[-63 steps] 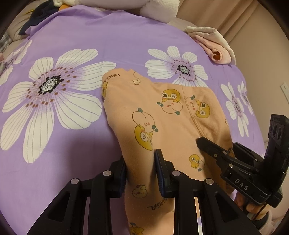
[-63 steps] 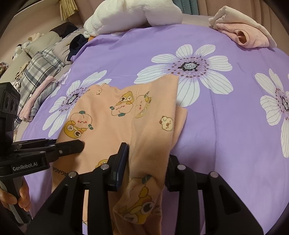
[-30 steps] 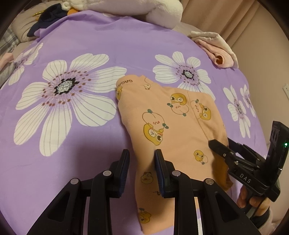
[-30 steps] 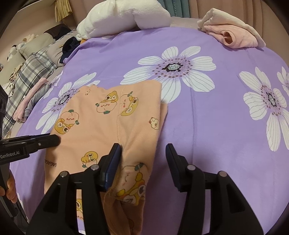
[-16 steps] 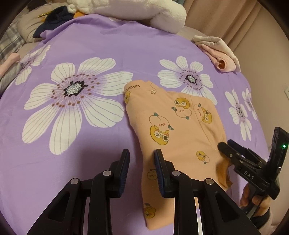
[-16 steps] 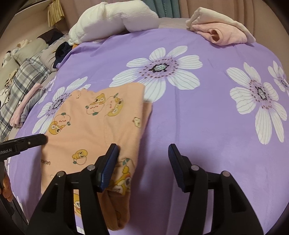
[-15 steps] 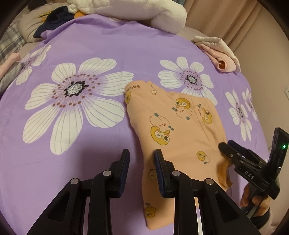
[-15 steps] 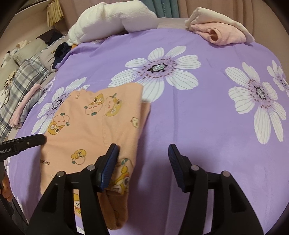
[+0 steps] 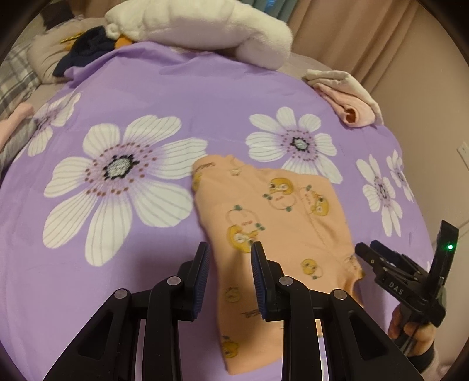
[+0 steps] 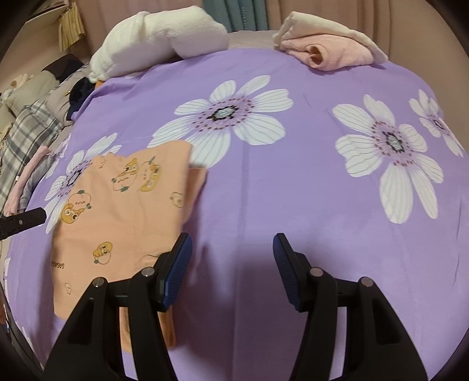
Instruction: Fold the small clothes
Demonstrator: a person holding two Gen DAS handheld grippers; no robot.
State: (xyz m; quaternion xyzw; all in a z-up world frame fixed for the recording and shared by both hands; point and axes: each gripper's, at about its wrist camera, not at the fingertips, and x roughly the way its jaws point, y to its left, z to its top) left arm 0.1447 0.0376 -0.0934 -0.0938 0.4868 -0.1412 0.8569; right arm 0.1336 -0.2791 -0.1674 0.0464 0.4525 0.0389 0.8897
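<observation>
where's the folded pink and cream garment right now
The folded pink and cream garment lies at the far edge of the purple flowered bedspread, upper right in both wrist views, right of the white plush pillow and well beyond the orange cartoon-print garment.

Bare purple bedspread [image 10: 293,190] lies open right of the orange garment [image 9: 275,222]. A white blanket [image 9: 205,26] and folded pink clothes [image 10: 331,49] crowd its far edge.

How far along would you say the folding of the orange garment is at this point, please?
Done: the orange garment lies folded over itself, flat on the purple sheet. In hand: nothing; the left gripper and right gripper are both open and clear. Left: probably another fold, then perhaps setting it by the pink pile.
</observation>
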